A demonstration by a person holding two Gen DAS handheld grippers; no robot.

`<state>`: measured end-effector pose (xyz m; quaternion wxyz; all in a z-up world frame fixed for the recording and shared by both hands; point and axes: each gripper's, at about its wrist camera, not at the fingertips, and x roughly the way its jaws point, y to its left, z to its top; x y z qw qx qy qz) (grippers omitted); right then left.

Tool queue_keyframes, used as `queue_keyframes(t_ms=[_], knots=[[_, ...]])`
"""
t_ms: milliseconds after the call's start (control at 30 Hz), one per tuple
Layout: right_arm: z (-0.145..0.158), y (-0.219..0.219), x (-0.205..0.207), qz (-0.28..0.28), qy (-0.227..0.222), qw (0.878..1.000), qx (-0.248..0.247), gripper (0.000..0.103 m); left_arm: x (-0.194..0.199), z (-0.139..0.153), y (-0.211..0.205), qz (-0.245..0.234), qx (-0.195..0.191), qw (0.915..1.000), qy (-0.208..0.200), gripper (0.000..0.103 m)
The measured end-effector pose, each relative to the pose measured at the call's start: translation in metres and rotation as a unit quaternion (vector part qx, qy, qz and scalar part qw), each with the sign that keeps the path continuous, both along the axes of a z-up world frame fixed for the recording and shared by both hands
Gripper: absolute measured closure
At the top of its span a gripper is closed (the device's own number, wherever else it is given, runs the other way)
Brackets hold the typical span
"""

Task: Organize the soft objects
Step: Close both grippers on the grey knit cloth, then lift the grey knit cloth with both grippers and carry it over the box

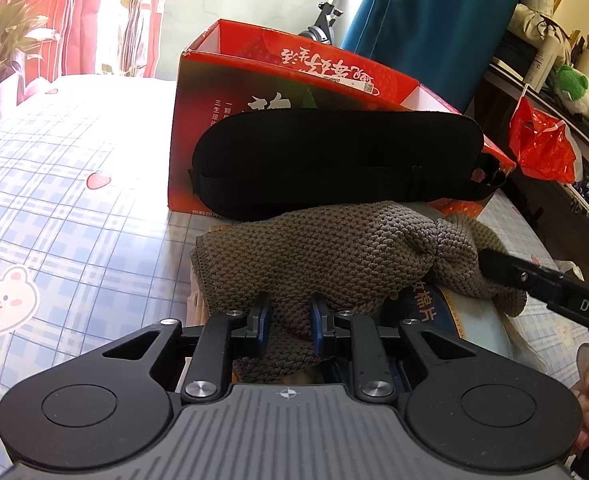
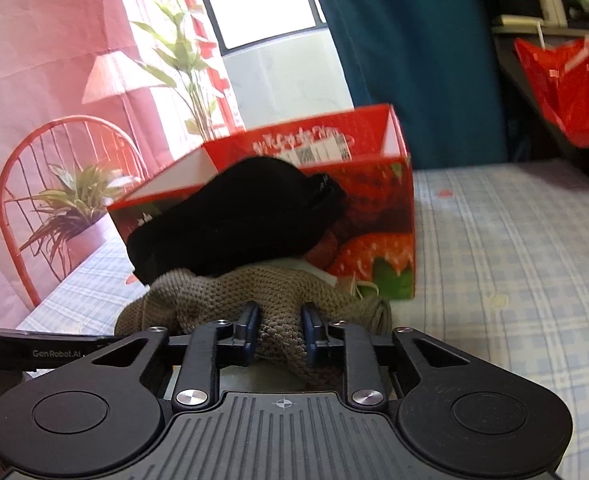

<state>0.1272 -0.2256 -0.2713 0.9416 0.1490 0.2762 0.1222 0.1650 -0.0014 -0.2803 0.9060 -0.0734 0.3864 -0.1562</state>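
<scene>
Both the left gripper (image 1: 290, 316) and the right gripper (image 2: 280, 330) pinch the knitted cloth (image 1: 326, 248) with closed fingers, the eye mask (image 1: 334, 160) on top, not yet in the red box (image 1: 294, 64).

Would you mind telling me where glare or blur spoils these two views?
Left wrist view: window light washes out the checked tablecloth beside the red box, while the brown knitted cloth stays sharp. Right wrist view: the box print and red bag are smeared by blur; the window is blown white.
</scene>
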Motion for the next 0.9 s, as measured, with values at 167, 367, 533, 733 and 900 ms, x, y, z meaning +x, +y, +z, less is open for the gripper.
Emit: queue_keyframes(t_ms=[167,367,533,733,900], knots=[[0.003,-0.001,-0.002,0.006,-0.019,1.000,-0.004,0.084,-0.003,0.004,0.009,0.008,-0.022,0.9997,-0.006,0.064],[-0.006,-0.006,-0.001,0.007,-0.015,1.000,0.004,0.083,-0.014,0.019,0.002,-0.012,-0.018,0.9979,-0.060,0.033],[-0.010,-0.006,-0.001,0.004,-0.016,1.000,-0.002,0.083,-0.013,0.016,-0.013,-0.038,0.020,0.9973,-0.060,0.033],[-0.014,-0.009,-0.001,0.000,-0.012,1.000,0.011,0.082,-0.008,0.003,-0.015,-0.024,0.053,0.9970,-0.050,0.027],[-0.017,-0.011,-0.001,-0.002,-0.009,1.000,0.021,0.081,-0.006,-0.003,-0.019,-0.021,0.070,0.9957,-0.056,0.018]])
